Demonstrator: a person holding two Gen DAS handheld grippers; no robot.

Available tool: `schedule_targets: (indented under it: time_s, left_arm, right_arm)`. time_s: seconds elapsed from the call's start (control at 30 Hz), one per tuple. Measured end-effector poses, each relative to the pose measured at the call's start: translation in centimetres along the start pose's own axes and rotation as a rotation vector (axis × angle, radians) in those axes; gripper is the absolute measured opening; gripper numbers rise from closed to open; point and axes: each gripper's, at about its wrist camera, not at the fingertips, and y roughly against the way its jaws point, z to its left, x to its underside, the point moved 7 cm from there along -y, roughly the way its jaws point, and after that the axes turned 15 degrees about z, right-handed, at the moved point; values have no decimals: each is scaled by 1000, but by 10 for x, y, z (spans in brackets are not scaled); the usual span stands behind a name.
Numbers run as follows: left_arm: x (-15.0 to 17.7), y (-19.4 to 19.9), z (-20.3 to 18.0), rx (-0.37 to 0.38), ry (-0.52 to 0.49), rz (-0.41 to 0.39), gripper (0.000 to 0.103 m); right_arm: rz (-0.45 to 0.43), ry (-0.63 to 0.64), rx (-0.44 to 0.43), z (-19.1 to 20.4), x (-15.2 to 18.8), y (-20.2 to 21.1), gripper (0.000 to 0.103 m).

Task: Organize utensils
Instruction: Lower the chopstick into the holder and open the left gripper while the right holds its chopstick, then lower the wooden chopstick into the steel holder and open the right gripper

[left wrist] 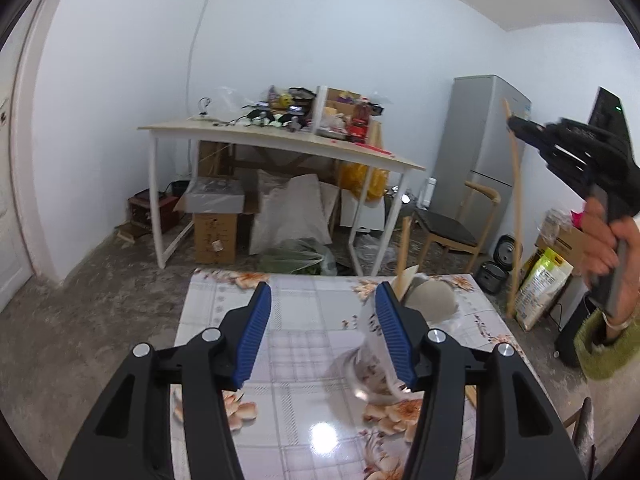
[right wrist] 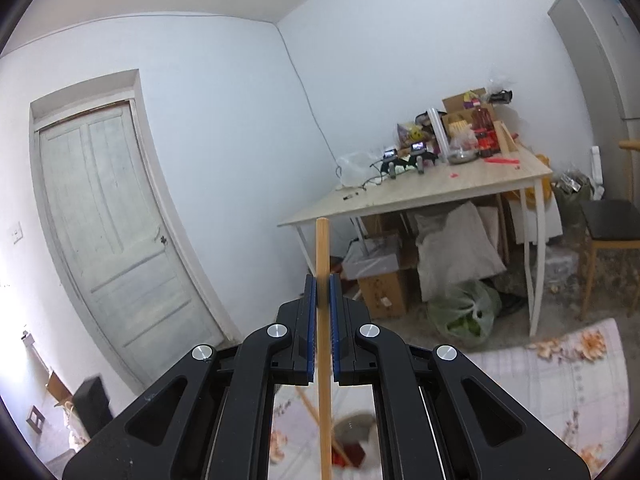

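Note:
In the left wrist view my left gripper (left wrist: 324, 288) stands open over the floral tablecloth (left wrist: 304, 320). A clear patterned glass (left wrist: 372, 352) leans, blurred, against the inner side of its right finger; the left pad is well clear of it. Past that finger is a grey rounded holder (left wrist: 434, 298) with a short wooden handle (left wrist: 402, 248) sticking up. At the right edge a hand holds my right gripper (left wrist: 510, 122) high, shut on a long wooden stick (left wrist: 517, 200) that hangs down. In the right wrist view the right gripper (right wrist: 322, 280) clamps that stick (right wrist: 322, 248) upright.
A white-legged desk (left wrist: 280, 136) piled with clutter stands across the room, with boxes and sacks (left wrist: 288, 212) beneath it. A grey fridge (left wrist: 476, 140) and a wooden chair (left wrist: 448, 228) are at the right. A pale door (right wrist: 104, 220) is on the left wall.

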Motion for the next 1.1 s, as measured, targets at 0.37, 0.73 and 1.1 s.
schedule_targets:
  time_s: [0.37,0.73,1.1]
  left_arm:
    - [32,-6,59,-68,116,43,53]
    - [39,-24,63,-41,140,66,53]
    - [46,-22,53,-25,144,79,53]
  right_arm:
    - [34,-40,29,-20,19,-73,5]
    - [130,24,36,-4,57,-95,5]
    - [303,94,51,1,106,-97,12]
